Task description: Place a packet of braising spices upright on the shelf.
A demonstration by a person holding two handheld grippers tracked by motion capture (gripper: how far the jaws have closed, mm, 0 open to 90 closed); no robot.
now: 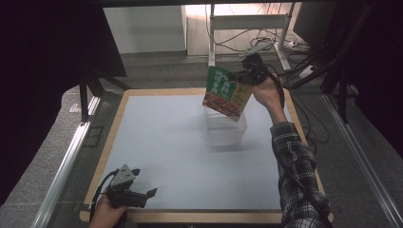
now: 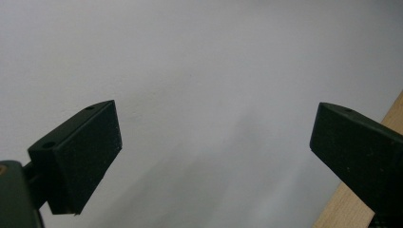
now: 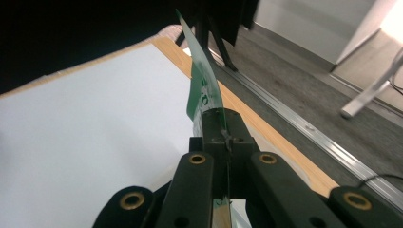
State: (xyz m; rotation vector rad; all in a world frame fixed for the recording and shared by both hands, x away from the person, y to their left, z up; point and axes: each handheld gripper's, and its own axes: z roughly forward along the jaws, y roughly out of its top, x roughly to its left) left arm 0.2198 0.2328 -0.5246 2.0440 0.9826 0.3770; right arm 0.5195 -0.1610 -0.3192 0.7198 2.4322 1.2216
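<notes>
At a wood-edged table [image 1: 111, 137] topped with a pale sheet, the right gripper [image 1: 236, 76] holds a green, yellow and red food packet [image 1: 226, 91] by its upper corner, the jaws pinched tight on the thin edge. The packet hangs tilted in the air, its lower end just over the far rim of a clear plastic container [image 1: 225, 129] that sits right of centre on the table's far half. In the right gripper view the packet [image 3: 202, 85] rises edge-on from between the clamped jaws of the right gripper [image 3: 224, 124], with the white sheet to one side and grey floor to the other. The person's plaid sleeve [image 1: 295, 166] stretches up the right side of the table.

The left gripper [image 1: 142, 183] rests at the near left corner, well apart from the container, its jaws spread wide with nothing between them; in the left gripper view the left gripper [image 2: 214, 140] faces bare white sheet and a sliver of wooden edge [image 2: 354, 199].

Beyond the table, a white desk frame [image 1: 247, 21] and a tangle of cables [image 1: 266, 45] crowd the floor, while black drapes [image 1: 43, 71] close in on both sides. Nothing lies between the packet and the open mouth of the container.
</notes>
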